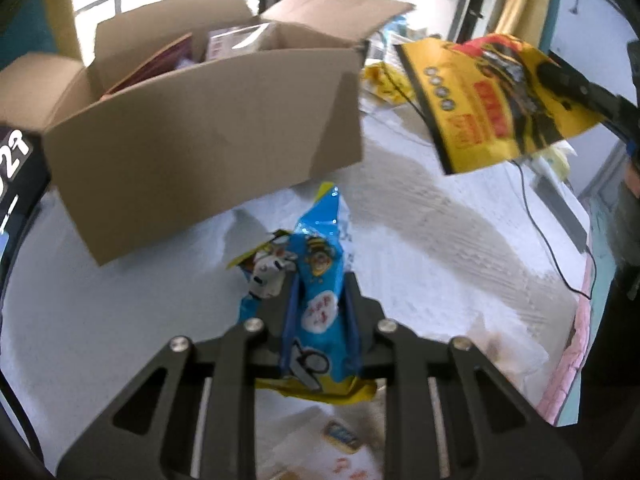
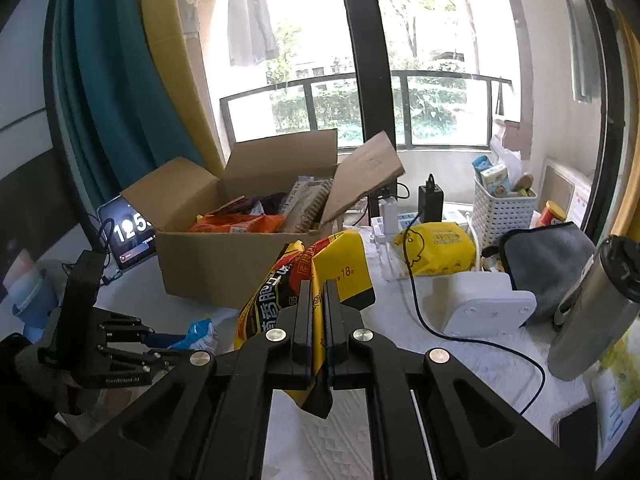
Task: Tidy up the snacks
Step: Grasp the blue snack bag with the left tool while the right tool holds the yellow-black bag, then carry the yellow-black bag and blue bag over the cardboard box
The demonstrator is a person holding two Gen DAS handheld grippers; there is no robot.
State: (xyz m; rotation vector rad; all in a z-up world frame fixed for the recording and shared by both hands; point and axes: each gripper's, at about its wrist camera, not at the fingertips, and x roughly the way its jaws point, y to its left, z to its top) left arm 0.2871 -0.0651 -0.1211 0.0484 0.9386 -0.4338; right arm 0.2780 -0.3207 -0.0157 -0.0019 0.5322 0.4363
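1. Left wrist view shows your left gripper [image 1: 318, 312] closed on the blue bag [image 1: 320, 280], pads pressing its sides; the bag sits between the fingers above the white table [image 1: 120, 320], just before the box [image 1: 200, 120]
2. Your right gripper [image 2: 316, 320] is clamped tight on the yellow bag [image 2: 320, 272], pinching a fold of film; the bag hangs clear of the table, near the box front
3. Judging by the crinkled film, both bags are light, soft and a bit slippery, and the contents probably crush easily. Hold the sealed edge or a flat fold, not the puffed middle
4. The yellow bag droops from its pinch, so it will likely swing as you lift it over the box wall
5. Count: one open box, already holding several packs, with an orange one [image 2: 236, 222] on top; one blue bag; one yellow bag in your grip; one more yellow pack [image 2: 436, 248] lying on the table beyond, with a black cable across it; one white basket [image 2: 504, 212] with a few items, too small to count
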